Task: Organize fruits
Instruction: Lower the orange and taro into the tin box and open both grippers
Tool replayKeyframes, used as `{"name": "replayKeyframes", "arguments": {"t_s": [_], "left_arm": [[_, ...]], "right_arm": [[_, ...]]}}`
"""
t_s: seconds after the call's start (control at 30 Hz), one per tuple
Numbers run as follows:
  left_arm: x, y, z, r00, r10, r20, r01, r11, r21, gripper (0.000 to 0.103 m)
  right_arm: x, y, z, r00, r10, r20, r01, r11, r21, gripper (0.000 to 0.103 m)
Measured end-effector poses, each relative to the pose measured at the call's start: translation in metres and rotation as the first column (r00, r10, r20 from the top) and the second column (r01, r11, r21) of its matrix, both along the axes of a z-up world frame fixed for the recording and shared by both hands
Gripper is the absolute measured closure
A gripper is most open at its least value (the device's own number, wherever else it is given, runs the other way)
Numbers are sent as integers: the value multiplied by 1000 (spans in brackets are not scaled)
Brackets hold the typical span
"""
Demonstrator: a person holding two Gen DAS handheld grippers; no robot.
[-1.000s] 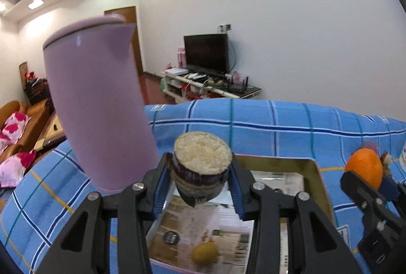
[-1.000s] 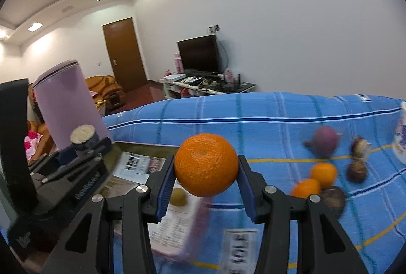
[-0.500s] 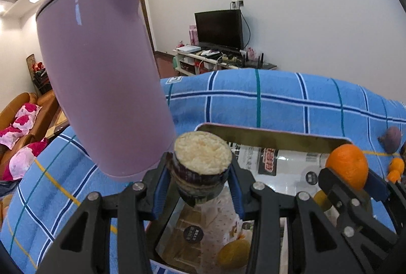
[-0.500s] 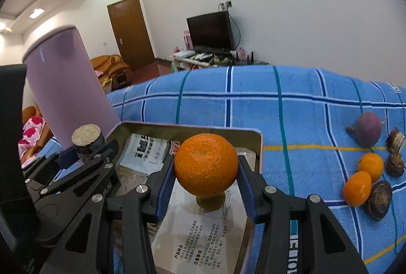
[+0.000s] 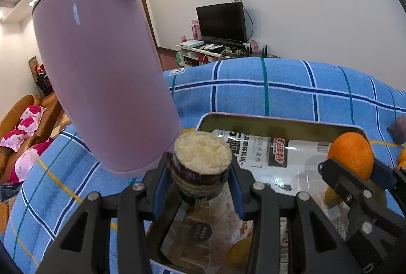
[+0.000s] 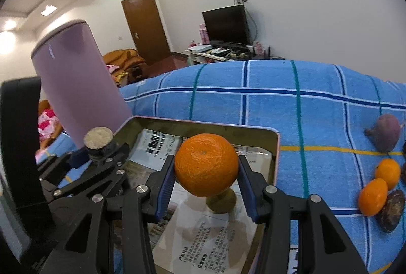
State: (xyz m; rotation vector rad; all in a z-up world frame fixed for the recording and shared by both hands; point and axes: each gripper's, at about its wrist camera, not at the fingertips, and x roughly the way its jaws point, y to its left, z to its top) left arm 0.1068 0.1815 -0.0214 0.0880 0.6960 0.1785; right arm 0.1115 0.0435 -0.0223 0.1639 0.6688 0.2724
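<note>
My left gripper [image 5: 200,172] is shut on a dark-skinned fruit piece with a pale cut top [image 5: 203,156], held over the near left part of a gold metal tray [image 5: 279,120]. My right gripper [image 6: 206,170] is shut on an orange [image 6: 206,168], held above the same tray [image 6: 203,124]. A yellowish fruit [image 6: 222,203] lies in the tray below the orange. The right gripper with its orange [image 5: 351,156] shows at the right of the left wrist view. The left gripper with its fruit piece [image 6: 98,138] shows at the left of the right wrist view.
A tall lilac kettle [image 5: 101,76] stands just left of the tray. The tray is lined with printed paper [image 6: 203,243]. More fruits lie on the blue checked cloth at right: a purple one [image 6: 385,131], two small oranges [image 6: 373,196] and a dark one [image 6: 392,210].
Both grippers have moved forward over the tray with their fruits still held. The kettle and the tray now look closer and larger.
</note>
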Motion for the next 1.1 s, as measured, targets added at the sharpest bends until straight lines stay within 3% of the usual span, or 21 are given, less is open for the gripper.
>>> {"name": "replayKeyframes", "arguments": {"t_s": [0.3,0.5,0.57,0.77,0.9,1.03,1.07,1.1], "left_arm": [[-1,3,0,1000,-8,12,8,1000,-5,59],[-7,-5,6,997,-64,45,66,998,-25,59],[-7,-12,5,995,-84,45,85,996,-2,59],[1,-14,-3,995,-96,-12,95,994,-43,59],[5,-11,-6,997,-68,-39,66,997,-46,54],[4,-10,-4,998,-51,-25,49,997,-51,37],[4,-10,-2,999,-47,-22,46,997,-58,37],[3,-10,-3,999,-46,-20,44,997,-59,35]], "right_arm": [[-1,-16,1,999,47,2,-47,983,179,53],[-25,-36,17,989,-100,107,80,981,178,53],[-31,-42,20,979,-151,134,129,979,157,53],[-36,-41,19,974,-181,138,166,979,117,52],[-38,-43,18,976,-179,128,166,980,106,52],[-39,-44,16,974,-189,129,177,979,98,52],[-40,-44,16,973,-190,130,179,979,95,51],[-40,-44,16,972,-195,131,185,979,90,43]]}}
